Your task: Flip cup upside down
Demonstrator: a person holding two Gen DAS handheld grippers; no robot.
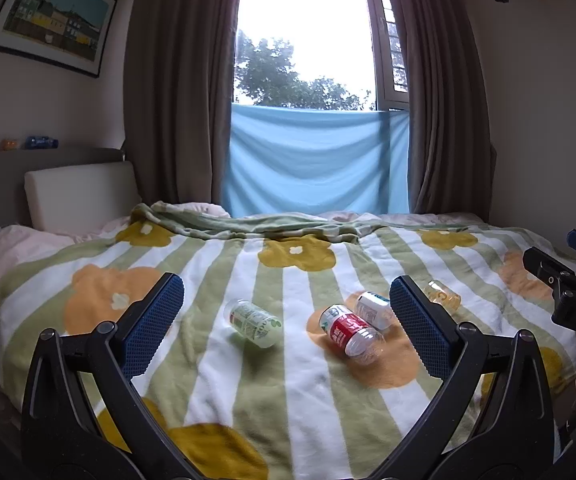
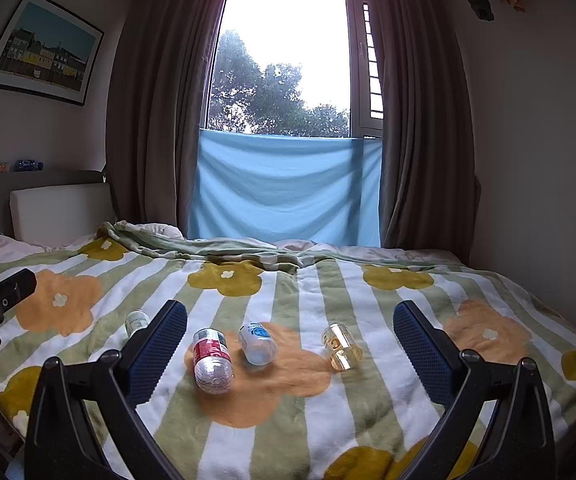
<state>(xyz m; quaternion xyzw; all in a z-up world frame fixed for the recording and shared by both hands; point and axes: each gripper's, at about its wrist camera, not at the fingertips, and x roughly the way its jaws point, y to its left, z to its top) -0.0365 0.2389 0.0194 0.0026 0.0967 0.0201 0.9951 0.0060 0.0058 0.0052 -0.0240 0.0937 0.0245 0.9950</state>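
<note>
Two grippers, left gripper (image 1: 287, 312) and right gripper (image 2: 290, 334), jaws spread wide, holding nothing. One clear yellowish cup (image 2: 341, 347) lying on its side on the blanket (image 2: 288, 408), ahead of the right gripper between its fingers, untouched. From the left wrist view, cup partly hidden behind a blue pad. Three bottles on their sides: red-labelled bottle (image 2: 213, 361), blue-labelled bottle (image 2: 258, 343), green-labelled bottle (image 1: 254, 323). Striped, flowered bedding; curtained window (image 2: 284, 68) behind.
</note>
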